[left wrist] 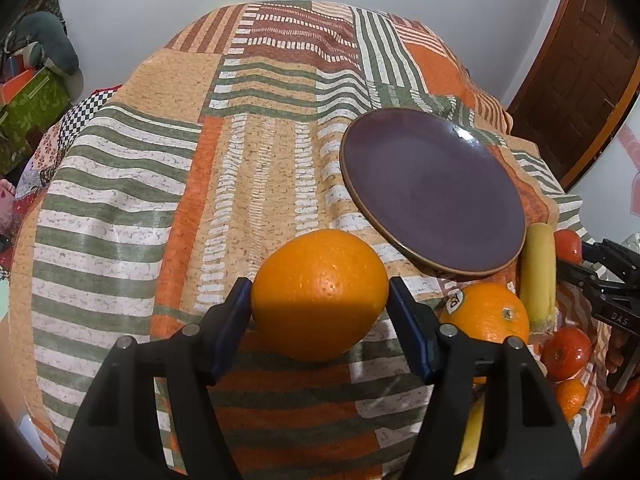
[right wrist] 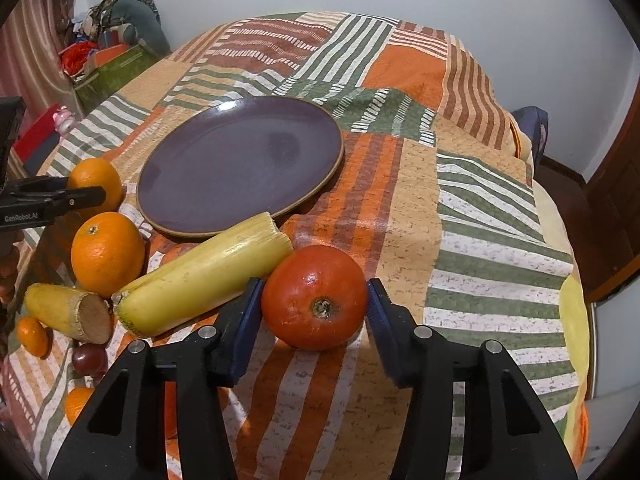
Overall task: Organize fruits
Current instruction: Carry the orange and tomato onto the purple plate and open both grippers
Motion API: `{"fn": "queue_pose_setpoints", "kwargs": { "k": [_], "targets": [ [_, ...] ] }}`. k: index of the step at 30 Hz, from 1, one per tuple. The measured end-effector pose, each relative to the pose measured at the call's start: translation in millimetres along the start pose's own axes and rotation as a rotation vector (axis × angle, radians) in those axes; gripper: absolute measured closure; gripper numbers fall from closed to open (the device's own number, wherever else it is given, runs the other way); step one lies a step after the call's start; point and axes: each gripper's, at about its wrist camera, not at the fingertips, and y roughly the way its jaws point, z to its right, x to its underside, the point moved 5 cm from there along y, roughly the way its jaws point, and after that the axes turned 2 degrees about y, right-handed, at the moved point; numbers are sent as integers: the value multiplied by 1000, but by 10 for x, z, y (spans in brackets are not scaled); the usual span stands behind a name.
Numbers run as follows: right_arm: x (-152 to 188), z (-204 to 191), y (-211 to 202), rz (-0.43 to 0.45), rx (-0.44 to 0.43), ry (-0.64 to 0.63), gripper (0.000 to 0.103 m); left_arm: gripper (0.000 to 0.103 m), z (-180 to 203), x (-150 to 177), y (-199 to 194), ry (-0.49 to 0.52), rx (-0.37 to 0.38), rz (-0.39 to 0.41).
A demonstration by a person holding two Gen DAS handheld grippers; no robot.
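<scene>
both grippers set on fruit beside the purple plate

patchwork cloth [left wrist: 248,184] in orange, green and white stripes covers the worktop, with a pale wall behind it.

the left gripper [left wrist: 320,300] has its blue pads pressed against the two sides of a large orange [left wrist: 320,294], which sits on the cloth close to the camera. no gap shows between pad and peel on either side, so it is pinching the orange. just to the right lies a second orange [left wrist: 490,312] with a small sticker, and behind that a yellow banana piece [left wrist: 538,276] stands on end against the edge of the purple plate [left wrist: 432,192]. the plate is bare. red tomatoes [left wrist: 566,354] and a small mandarin [left wrist: 570,398] lie further right, near the black frame of the other gripper.

the right gripper [right wrist: 315,304] straddles a red tomato [right wrist: 316,298] resting on the cloth, stem scar facing the camera. its left pad touches the tomato's side and the right pad sits at the other side, so it is closed on the fruit. touching the tomato on its left is a long banana piece [right wrist: 208,272], with a shorter cut piece [right wrist: 68,312] beyond it. two oranges, a small mandarin [right wrist: 32,336] and a dark round fruit [right wrist: 89,358] crowd the left edge, and the plate lies just behind the bananas.
</scene>
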Motion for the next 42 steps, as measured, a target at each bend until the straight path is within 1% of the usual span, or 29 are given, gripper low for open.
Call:
{"fn": "queue_pose_setpoints", "kwargs": {
  "k": [3,5,7,9,17,21,25,28,31,36,42],
  "targets": [
    [-28,2,-64,12,-6,13,55,36,13,-9,-88,-4,1,11],
    [-65,-5,-144,31,4,12,55,36,47,-36,-178,8,-4,23],
    [-114,-10,-230,48,-5,18,55,36,84,-76,-279,22,-3,37],
    [-177,-13,-318,68,-4,12,55,36,122,-142,-421,38,-7,63],
    [-528,-17,-754,198,29,-10,55,36,305,-421,-866,83,-25,162],
    [-704,-78,-884,255,26,-18,55,36,411,-550,-971,84,-11,202],
    [-857,-140,-945,302,17,-33,55,36,503,-657,-986,84,-3,225],
    [-946,-172,-909,319,-2,-31,55,36,589,-747,-941,90,0,232],
    [-1008,-192,-799,318,-13,-31,55,36,650,-825,-863,98,2,234],
    [-1104,-216,-527,284,-45,-15,55,36,677,-911,-669,86,3,221],
    [-1172,-302,-128,219,-50,-31,55,36,602,-990,-337,56,8,170]
  ]
}}
